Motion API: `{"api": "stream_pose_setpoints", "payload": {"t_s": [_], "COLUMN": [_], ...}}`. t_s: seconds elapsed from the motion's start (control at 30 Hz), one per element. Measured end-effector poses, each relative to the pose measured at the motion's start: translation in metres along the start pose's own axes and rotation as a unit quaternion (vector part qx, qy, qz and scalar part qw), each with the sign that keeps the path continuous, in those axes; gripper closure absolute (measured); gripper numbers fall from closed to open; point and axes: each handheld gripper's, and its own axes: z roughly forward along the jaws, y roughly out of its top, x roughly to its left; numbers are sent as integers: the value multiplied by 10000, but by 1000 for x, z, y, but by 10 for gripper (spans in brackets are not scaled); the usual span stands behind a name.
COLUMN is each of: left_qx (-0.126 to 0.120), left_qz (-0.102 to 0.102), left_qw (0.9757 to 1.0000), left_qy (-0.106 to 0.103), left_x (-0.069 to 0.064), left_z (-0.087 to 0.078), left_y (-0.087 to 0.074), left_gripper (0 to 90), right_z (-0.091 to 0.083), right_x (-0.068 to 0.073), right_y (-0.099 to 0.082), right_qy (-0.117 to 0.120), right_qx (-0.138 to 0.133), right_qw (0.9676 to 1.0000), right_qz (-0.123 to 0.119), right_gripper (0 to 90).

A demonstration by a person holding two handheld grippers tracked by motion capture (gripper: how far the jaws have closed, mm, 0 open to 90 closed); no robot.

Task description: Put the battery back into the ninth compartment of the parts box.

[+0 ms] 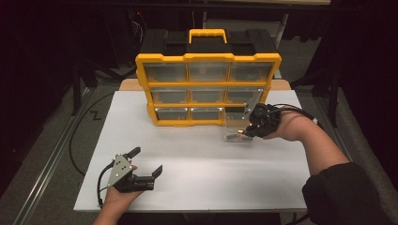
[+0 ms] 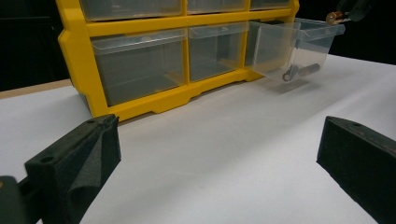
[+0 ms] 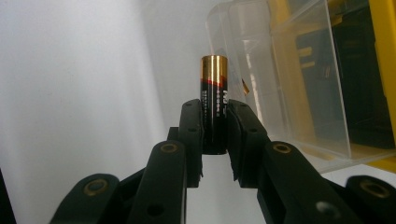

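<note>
1. Right gripper view: the right gripper (image 3: 215, 135) has its fingers (image 3: 192, 130) clenched on a black and gold battery (image 3: 214, 93), which stands upright between them just beside the pulled-out clear drawer (image 3: 299, 79).
2. High view: that drawer (image 1: 234, 126) juts from the bottom row of the yellow organizer (image 1: 208, 89) on the white worktop (image 1: 197, 164).
3. Left gripper (image 1: 146, 161) rests near the front edge, well apart, fingers released and holding nothing.
4. Left gripper view: two batteries (image 2: 301, 72) lie inside the drawer.

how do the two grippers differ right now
The right gripper is shut on a battery; the left gripper is open with nothing between its jaws. The right one is up by the pulled-out clear drawer of the yellow organizer; the left rests near the table's front edge. Both are black and hand-held.
</note>
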Motion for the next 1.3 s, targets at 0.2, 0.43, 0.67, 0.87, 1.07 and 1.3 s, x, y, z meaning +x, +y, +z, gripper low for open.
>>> {"api": "stream_pose_setpoints", "payload": {"t_s": [0.2, 0.43, 0.67, 0.87, 1.07, 1.3], "left_qx": [-1, 31, 31, 6, 14, 10], "left_qz": [1, -7, -13, -15, -11, -8], "left_qw": [10000, 10000, 10000, 10000, 10000, 10000], "left_qy": [-9, 1, -2, -13, -14, -28], "left_x": [1, 3, 3, 3, 3, 3], "left_z": [1, 1, 1, 0, 0, 1], "left_y": [0, -1, -1, -1, -1, -1], "left_gripper": [1, 1, 1, 1, 1, 1], "right_z": [0, 3, 5, 4, 3, 3], "right_x": [-5, -13, -18, -21, -25, -30], "right_y": [4, 8, 15, 20, 23, 27], "right_qy": [-37, -43, -31, -94, -157, -199], "right_qx": [7, 7, 50, 56, 81, 119], "right_qw": [10000, 10000, 10000, 9999, 9998, 9997], "right_qz": [-26, 49, -2, -15, -24, -43], "right_gripper": [787, 787, 787, 787, 787, 787]}}
